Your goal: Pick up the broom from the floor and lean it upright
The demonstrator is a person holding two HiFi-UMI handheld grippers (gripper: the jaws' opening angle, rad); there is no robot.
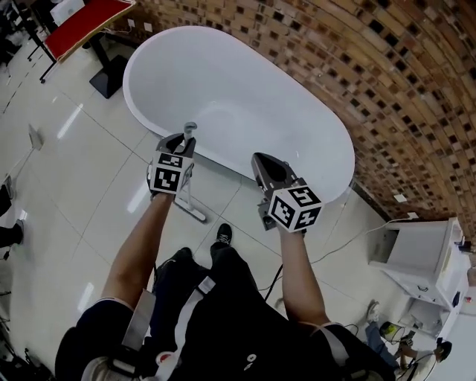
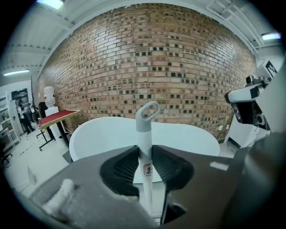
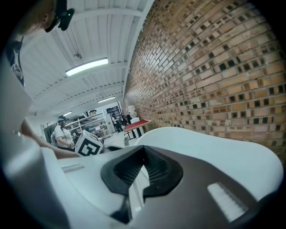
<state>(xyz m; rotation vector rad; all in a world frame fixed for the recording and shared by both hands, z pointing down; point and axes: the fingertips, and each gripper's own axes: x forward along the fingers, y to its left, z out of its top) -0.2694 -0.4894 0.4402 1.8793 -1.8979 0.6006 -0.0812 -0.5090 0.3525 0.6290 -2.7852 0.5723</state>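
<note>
Left gripper view | broom [image 2: 144, 143] | white handle, grey loop end, upright

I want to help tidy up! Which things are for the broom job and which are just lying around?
For the job: broom, left gripper clamped on its handle.
Just lying about: bathtub, red table, white cabinet.

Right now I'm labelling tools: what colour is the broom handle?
White broom handle, grey loop; left gripper view.

Broom [image 2: 144, 138] before bathtub [image 2: 103, 134], wall [image 2: 152, 58] behind
</note>
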